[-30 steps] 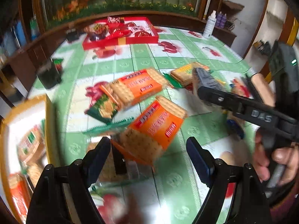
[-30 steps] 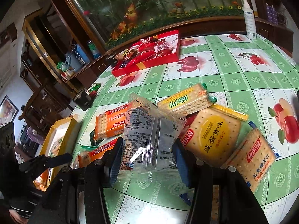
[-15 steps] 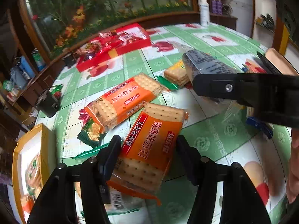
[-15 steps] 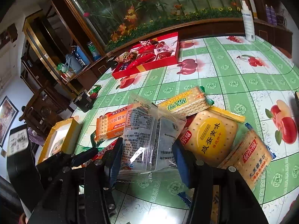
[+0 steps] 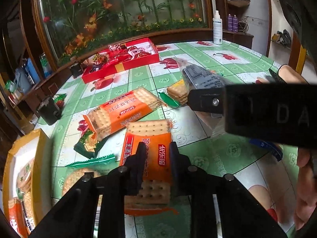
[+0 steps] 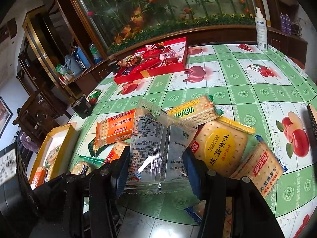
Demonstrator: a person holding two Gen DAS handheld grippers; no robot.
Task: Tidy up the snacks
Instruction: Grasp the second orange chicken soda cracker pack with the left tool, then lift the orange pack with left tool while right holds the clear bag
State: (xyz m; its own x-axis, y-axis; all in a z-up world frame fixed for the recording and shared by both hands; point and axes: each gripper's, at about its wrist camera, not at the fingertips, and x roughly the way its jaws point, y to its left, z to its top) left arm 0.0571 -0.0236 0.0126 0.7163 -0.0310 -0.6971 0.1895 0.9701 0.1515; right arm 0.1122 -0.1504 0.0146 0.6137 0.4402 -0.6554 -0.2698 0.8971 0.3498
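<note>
Orange foil is what you've got in your left gripper (image 5: 154, 156): its fingers (image 5: 138, 158) are pinched narrow on the orange cracker packet (image 5: 147, 138), gripping it across its middle, the far end pointing away from you. Whether it is clear of the tabletop (image 5: 218, 154) yet, you can't tell from here. It's a flat, stiff sleeve of square crackers with sealed crimped ends, so it should hold its shape in that grip.

Over at the left edge sits the yellow tray (image 5: 37, 144), already holding a few cracker packets. That looks like where this one belongs. By my read you're at the carry step: the grab is made, and the next move calls for lifting clear of the second orange packet (image 5: 120, 113) and the green-ended round crackers (image 5: 79, 178) beside it, then swinging left over the tray wall without catching it.

Moving right, your right gripper (image 6: 156, 158) has its fingers (image 6: 122, 162) held fairly wide apart, closed on the clear packet (image 6: 158, 144), a crinkly see-through wrapper with printed text and something dark inside. It's raised above the pile: the yellow-and-green packet (image 6: 192, 111), the yellow-circle packet (image 6: 218, 148) and the blue-edged cracker packet (image 6: 261, 170). That film is soft, so watch for slipping. The red tray (image 6: 164, 69) of sweets waits near the far edge.
</note>
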